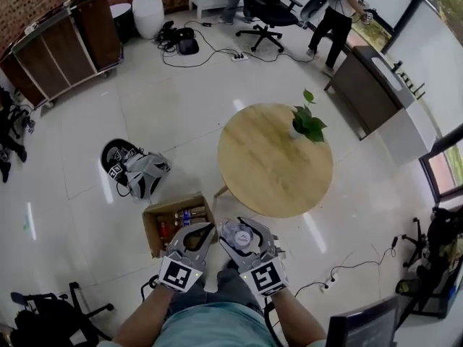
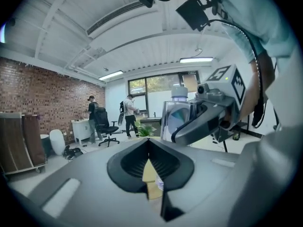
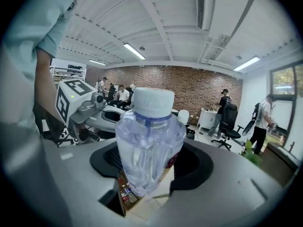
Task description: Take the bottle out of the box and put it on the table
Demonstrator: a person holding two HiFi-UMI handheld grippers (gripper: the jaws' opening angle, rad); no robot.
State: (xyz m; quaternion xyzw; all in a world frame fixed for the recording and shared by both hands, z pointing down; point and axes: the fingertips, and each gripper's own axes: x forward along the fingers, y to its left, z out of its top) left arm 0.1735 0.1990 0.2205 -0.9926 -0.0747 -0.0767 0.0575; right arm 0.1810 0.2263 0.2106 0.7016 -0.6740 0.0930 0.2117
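Note:
My right gripper (image 1: 233, 231) is shut on a clear plastic bottle (image 1: 239, 237) with a white cap and holds it up in front of my body. In the right gripper view the bottle (image 3: 149, 145) stands upright between the jaws. Close to its left, my left gripper (image 1: 205, 227) is shut with nothing in it; its tips (image 2: 148, 141) meet. The open cardboard box (image 1: 153, 226) sits on the floor just below the left gripper, with other bottles (image 1: 189, 214) lying in it. The round wooden table (image 1: 271, 168) stands beyond the grippers, to the right of the box.
A potted plant (image 1: 307, 123) stands on the table's far right part. A grey bag (image 1: 145, 175) and a black round item (image 1: 116, 154) lie on the floor left of the box. Cabinets (image 1: 61, 45), an office chair (image 1: 266, 9), a person (image 1: 338, 13) and a counter (image 1: 380, 92) are farther off.

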